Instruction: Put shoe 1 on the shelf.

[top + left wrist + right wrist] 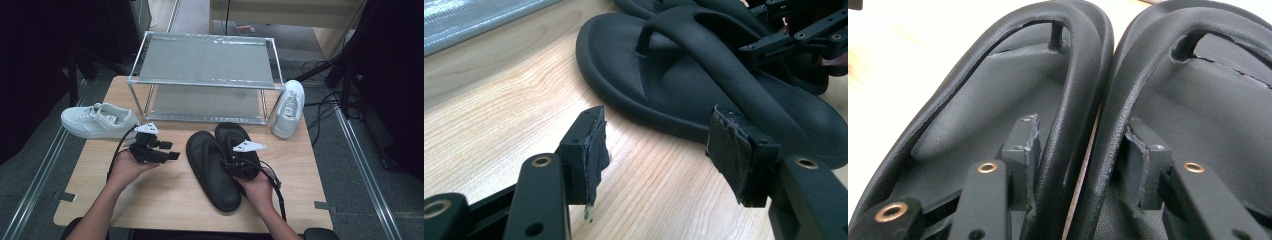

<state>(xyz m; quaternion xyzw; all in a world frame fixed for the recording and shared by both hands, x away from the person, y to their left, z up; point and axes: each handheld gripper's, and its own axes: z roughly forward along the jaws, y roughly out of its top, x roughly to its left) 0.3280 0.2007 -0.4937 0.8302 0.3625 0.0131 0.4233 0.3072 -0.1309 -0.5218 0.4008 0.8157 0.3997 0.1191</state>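
High view, left to right: a white lace-up sneaker (98, 120) lies at the wooden worktop's (165, 195) left edge. The left gripper (170, 150) hovers near it, fingers (591, 147) apart and empty. Two black rubber flip-flop sandals (212, 170) lie side by side at mid-worktop, touching. The right gripper (240, 162) reaches between their adjoining straps, fingers (1028, 145) bracketing both; I cannot tell whether they press yet. Judged light, soft and bendy, the sandals should lift best by those paired straps. A silver two-tier metal rack (205, 75) stands behind with open shelves; another white sneaker (289, 107) leans at the right edge.
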